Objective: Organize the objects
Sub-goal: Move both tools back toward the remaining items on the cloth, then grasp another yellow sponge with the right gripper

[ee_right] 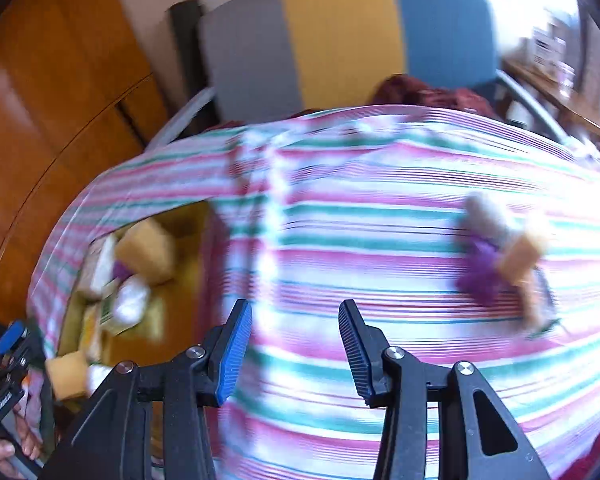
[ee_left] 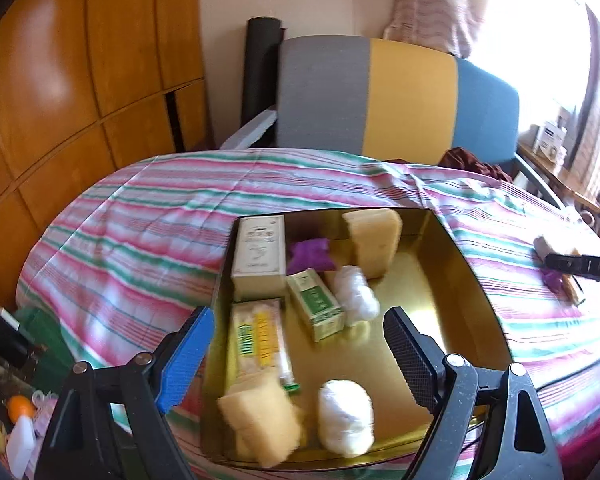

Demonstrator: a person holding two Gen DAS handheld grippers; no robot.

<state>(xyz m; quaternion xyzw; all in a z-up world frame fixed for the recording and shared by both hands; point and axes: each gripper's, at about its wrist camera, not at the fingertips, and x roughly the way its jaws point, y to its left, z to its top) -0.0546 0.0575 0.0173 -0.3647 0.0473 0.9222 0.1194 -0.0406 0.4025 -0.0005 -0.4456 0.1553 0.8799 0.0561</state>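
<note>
A gold tin box (ee_left: 472,280) lies on the striped tablecloth (ee_left: 140,232). It holds two yellow sponges (ee_left: 374,240), two white wrapped bundles (ee_left: 344,416), a cream carton (ee_left: 258,256), a green carton (ee_left: 316,304), a flat yellow packet (ee_left: 260,340) and a purple item (ee_left: 310,254). My left gripper (ee_left: 300,352) is open and empty above the box's near side. My right gripper (ee_right: 296,344) is open and empty over bare cloth; the view is blurred. To its right lie a purple item (ee_right: 480,272), a tan block (ee_right: 520,260) and a grey piece (ee_right: 484,208). The box (ee_right: 180,280) shows at left.
A grey, yellow and blue chair back (ee_left: 380,96) stands behind the table. A wooden wardrobe (ee_left: 60,100) fills the left. A dark red cloth (ee_left: 476,164) lies at the table's far edge. Bottles and clutter (ee_left: 16,420) sit low at left.
</note>
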